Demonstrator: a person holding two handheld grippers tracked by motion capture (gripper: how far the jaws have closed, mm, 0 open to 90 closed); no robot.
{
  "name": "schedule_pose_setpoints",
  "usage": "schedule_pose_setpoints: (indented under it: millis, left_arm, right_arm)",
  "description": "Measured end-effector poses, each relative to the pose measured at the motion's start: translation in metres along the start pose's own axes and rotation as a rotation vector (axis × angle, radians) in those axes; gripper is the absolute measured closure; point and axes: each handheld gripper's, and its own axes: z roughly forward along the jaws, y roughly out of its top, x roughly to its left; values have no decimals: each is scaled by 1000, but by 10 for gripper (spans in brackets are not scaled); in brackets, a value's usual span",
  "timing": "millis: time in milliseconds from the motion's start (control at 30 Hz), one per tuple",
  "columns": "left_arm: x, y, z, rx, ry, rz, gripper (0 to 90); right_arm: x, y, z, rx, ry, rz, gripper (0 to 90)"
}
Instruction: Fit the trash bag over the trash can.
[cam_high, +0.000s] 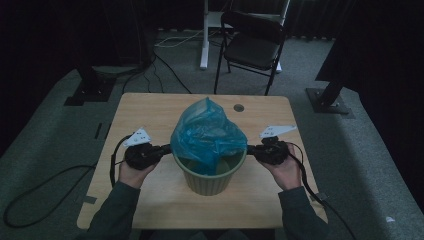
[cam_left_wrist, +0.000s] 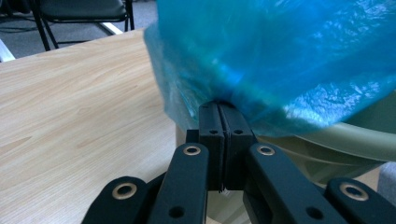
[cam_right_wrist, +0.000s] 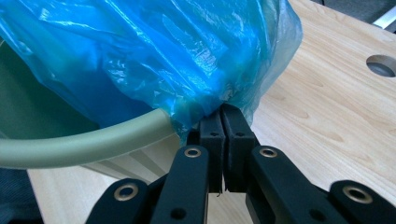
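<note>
Person at the near edge of the wooden table (cam_high: 150, 107), both forearms in dark green sleeves coming up from below, elbows out, hands roughly level w/ each other either side of a pale green bin (cam_high: 209, 177). The bin sits about mid-table, slightly toward the person.

Left hand (cam_high: 131, 172) wraps the left gripper (cam_high: 167, 148) from underneath, wrist bent inward so the tool points right, toward the bin. Grey plate on top tilts up and away. Right hand (cam_high: 283, 167) mirrors it: right gripper (cam_high: 248, 149) points left at the bin's opposite side, cable trailing off past the forearm to the table's near right corner.

A blue plastic bag (cam_high: 206, 132) billows up over the bin's far half, peaked at the top, draped on the rim at both sides; near part of the bin mouth is open to view.

Left gripper view: left gripper (cam_left_wrist: 219, 108) has its jaws pressed together, pinching the bag (cam_left_wrist: 280, 56) edge just above the bin rim (cam_left_wrist: 355, 140).

Right gripper view: right gripper (cam_right_wrist: 220, 112) likewise clamped on the bag (cam_right_wrist: 154, 51), right where plastic meets the bin rim (cam_right_wrist: 84, 144). Round cable hole (cam_right_wrist: 382, 65) in the table beyond.

Black folding chair (cam_high: 252, 42) behind the table, well apart.
</note>
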Motion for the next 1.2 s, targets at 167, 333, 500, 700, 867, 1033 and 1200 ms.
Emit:
schedule_pose_setpoints:
  millis: [167, 333, 500, 700, 867, 1033, 1200]
  left_arm:
    - [6, 4, 6, 1, 29, -20, 886]
    - [13, 5, 9, -9, 28, -37, 878]
    - [17, 0, 7, 4, 31, -38, 869]
    - [19, -2, -4, -8, 47, -41, 777]
    - [24, 2, -21, -47, 55, -50, 706]
    - [28, 10, -28, -81, 48, -57, 654]
    - [30, 20, -28, -101, 16, -65, 612]
  right_arm:
    - [-1, 5, 6, -1, -27, 9, 884]
    - [-6, 8, 11, -9, -29, 25, 876]
    - [-8, 4, 12, 0, -21, 31, 870]
    - [-9, 1, 7, 4, -28, 36, 764]
    - [-13, 5, -6, -25, -54, 41, 693]
    - [-16, 13, -17, -62, -57, 54, 672]
    - [-15, 24, -19, -89, -62, 55, 653]
